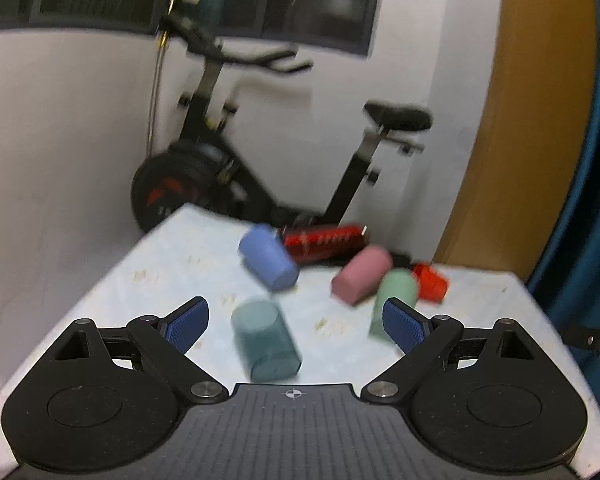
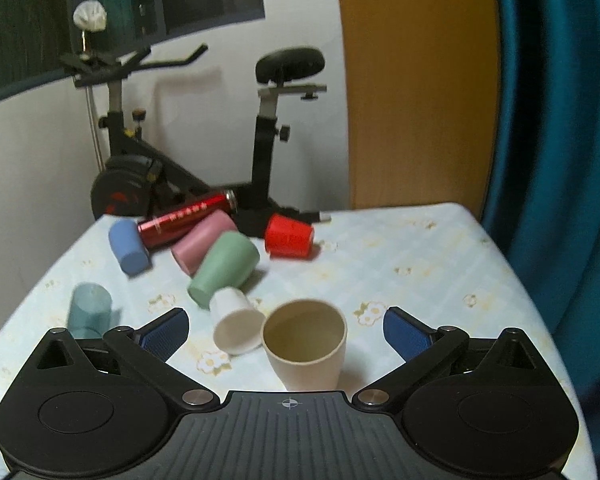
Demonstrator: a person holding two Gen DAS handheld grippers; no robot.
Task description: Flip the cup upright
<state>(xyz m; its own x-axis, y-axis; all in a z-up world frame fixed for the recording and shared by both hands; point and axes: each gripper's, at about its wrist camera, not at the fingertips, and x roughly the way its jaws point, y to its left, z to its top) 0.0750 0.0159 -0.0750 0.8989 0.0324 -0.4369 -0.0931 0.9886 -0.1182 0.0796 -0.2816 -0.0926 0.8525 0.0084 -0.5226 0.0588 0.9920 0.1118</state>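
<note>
Beige cup [image 2: 305,344] sits upright on the counter [image 2: 420,264] between the wide-apart right tongs [image 2: 286,330]; left tongs [image 1: 296,322] gape too, hovering over a tipped teal cup [image 1: 266,346].

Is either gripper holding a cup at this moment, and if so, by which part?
Nothing is held. The left gripper is open above the lying teal cup; the right gripper is open, with the upright beige cup between its fingers, untouched.

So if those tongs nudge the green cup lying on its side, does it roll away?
Probably: the smooth, round green plastic cup lies sideways, so it should roll, likely curving because it tapers. It looks light and stiff. The white cup beside it may stop it.
</note>
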